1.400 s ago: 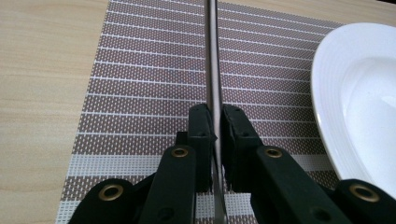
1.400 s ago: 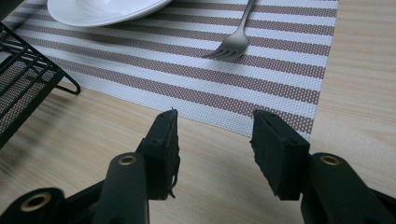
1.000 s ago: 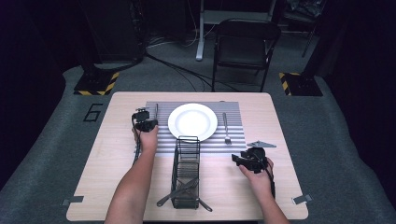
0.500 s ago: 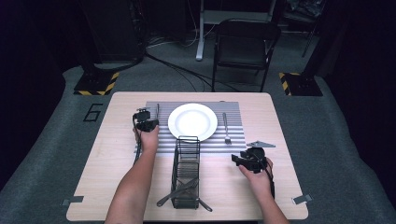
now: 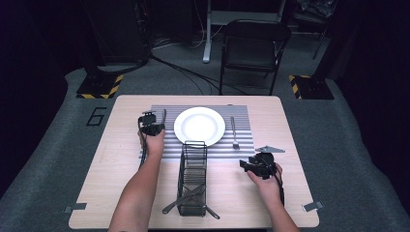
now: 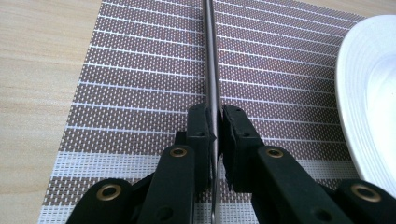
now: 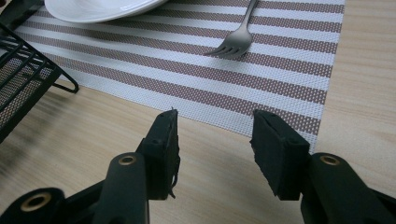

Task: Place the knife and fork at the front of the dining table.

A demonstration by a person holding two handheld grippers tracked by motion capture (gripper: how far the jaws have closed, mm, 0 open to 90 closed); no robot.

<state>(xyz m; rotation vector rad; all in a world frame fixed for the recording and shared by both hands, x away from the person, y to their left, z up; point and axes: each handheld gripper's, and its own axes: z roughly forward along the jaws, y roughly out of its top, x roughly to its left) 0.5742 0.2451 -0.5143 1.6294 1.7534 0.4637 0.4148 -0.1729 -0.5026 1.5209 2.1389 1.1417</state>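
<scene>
Wooden table [image 5: 116, 159] carries a striped placemat [image 5: 241, 145] with a white plate [image 5: 199, 125], a fork [image 5: 233, 131] right of it, and a wire caddy [image 5: 192, 179] in front. Left gripper [image 6: 215, 126] pinches a thin, shiny steel knife [image 6: 211, 60] left of the plate. Right gripper [image 7: 215, 135] sits half-open, empty. Nothing's moved since 1 second ago.

Dark room all around, grey carpet floor [image 5: 338, 145] underfoot. A black folding chair [image 5: 254, 46] stands beyond the pale wooden tabletop [image 5: 116, 154], with cables [image 5: 183, 72] and yellow-black striped bases [image 5: 99, 89] behind.
</scene>
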